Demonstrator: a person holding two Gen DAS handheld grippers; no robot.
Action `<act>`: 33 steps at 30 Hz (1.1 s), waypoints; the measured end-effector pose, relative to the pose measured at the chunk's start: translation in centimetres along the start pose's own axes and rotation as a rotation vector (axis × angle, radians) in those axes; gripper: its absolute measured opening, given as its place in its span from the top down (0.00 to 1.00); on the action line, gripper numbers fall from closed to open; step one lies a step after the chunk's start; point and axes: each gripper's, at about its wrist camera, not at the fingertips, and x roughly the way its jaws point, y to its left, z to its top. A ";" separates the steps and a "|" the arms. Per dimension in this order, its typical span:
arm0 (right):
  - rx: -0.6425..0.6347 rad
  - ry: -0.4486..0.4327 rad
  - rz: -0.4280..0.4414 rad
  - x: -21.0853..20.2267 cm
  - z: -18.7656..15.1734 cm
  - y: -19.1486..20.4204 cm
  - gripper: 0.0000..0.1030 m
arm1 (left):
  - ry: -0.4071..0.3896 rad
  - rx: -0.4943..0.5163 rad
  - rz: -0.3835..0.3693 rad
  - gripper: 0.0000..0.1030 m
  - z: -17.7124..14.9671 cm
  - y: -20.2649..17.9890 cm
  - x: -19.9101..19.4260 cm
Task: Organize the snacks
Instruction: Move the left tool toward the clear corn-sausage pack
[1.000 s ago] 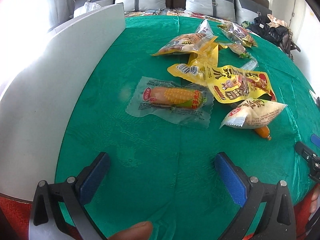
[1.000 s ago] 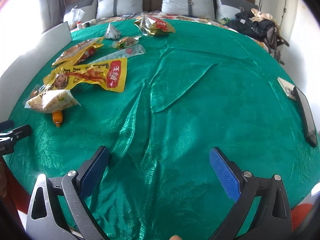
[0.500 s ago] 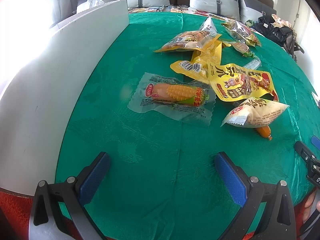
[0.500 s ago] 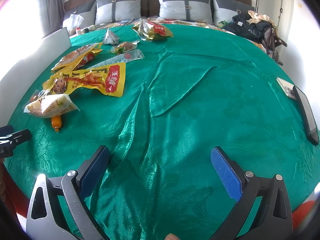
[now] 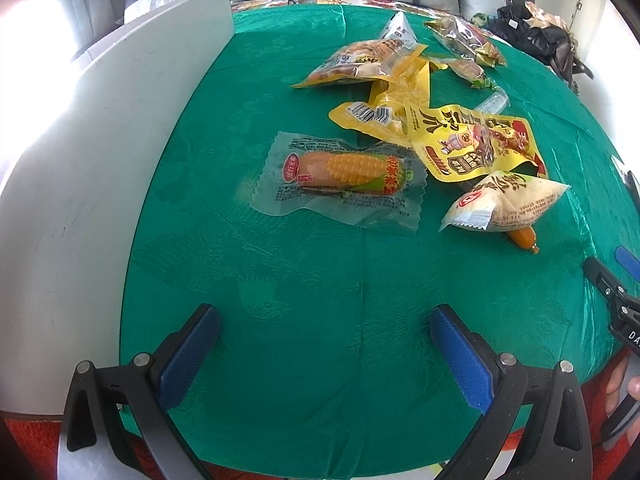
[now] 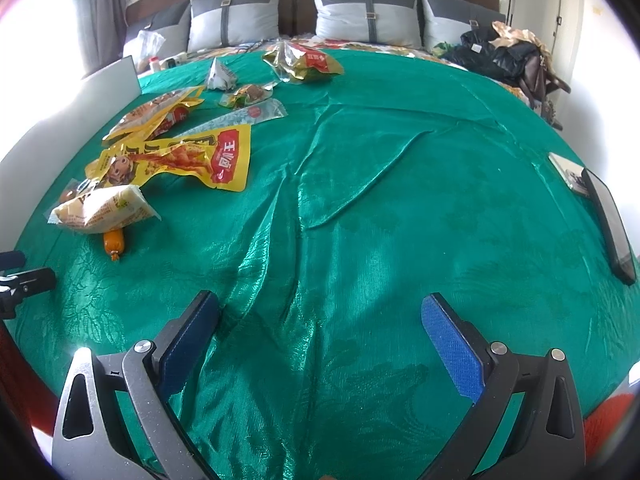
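Several snack packs lie on a green cloth. In the left wrist view a clear corn pack [image 5: 344, 178] lies nearest, ahead of my open, empty left gripper [image 5: 324, 344]. Right of it are a yellow pouch [image 5: 476, 144], a cream bag [image 5: 504, 202] and an orange sausage [image 5: 523, 237]. In the right wrist view the cream bag [image 6: 102, 210], sausage [image 6: 113, 242] and yellow pouch [image 6: 180, 158] lie far left. My right gripper [image 6: 320, 332] is open and empty over bare cloth.
A white board [image 5: 100, 152] stands along the left edge of the cloth. More packs [image 6: 302, 62] lie at the far side. A dark phone-like slab [image 6: 608, 224] lies at the right edge. Pillows and a bag are behind.
Both grippers have drawn back and risen slightly, so the snacks sit a little lower in each view. Nothing was grasped or moved.
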 end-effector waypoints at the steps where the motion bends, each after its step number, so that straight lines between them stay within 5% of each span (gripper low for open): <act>1: -0.001 0.001 0.001 0.0 0.0 0.0 0.01 | 0.006 -0.008 -0.006 0.00 0.2 0.2 0.0; 7: 0.001 0.001 0.001 0.0 0.0 0.0 0.01 | -0.033 -0.102 -0.089 0.00 3.3 2.2 -0.5; 10: 0.001 0.004 0.000 -0.1 0.0 0.0 0.01 | -0.061 -0.025 -0.105 0.00 6.2 2.0 -0.4; 13: -0.002 0.004 0.002 -0.1 -0.1 0.0 0.01 | -0.013 0.101 -0.198 0.00 8.1 1.1 0.7; 16: -0.003 0.005 0.004 -0.2 -0.1 0.0 0.01 | 0.019 0.225 -0.215 0.00 8.9 0.0 1.9; 22: 0.003 0.013 0.000 -0.1 0.1 0.1 0.01 | 0.095 0.349 -0.218 0.00 8.8 -1.9 3.7; 29: -0.002 0.013 0.004 0.0 0.0 0.0 0.00 | 0.242 0.374 -0.373 0.00 5.9 -0.9 2.1; 33: 0.002 0.015 0.001 0.0 0.1 0.1 0.00 | 0.198 0.522 -0.301 0.00 5.1 -2.7 0.7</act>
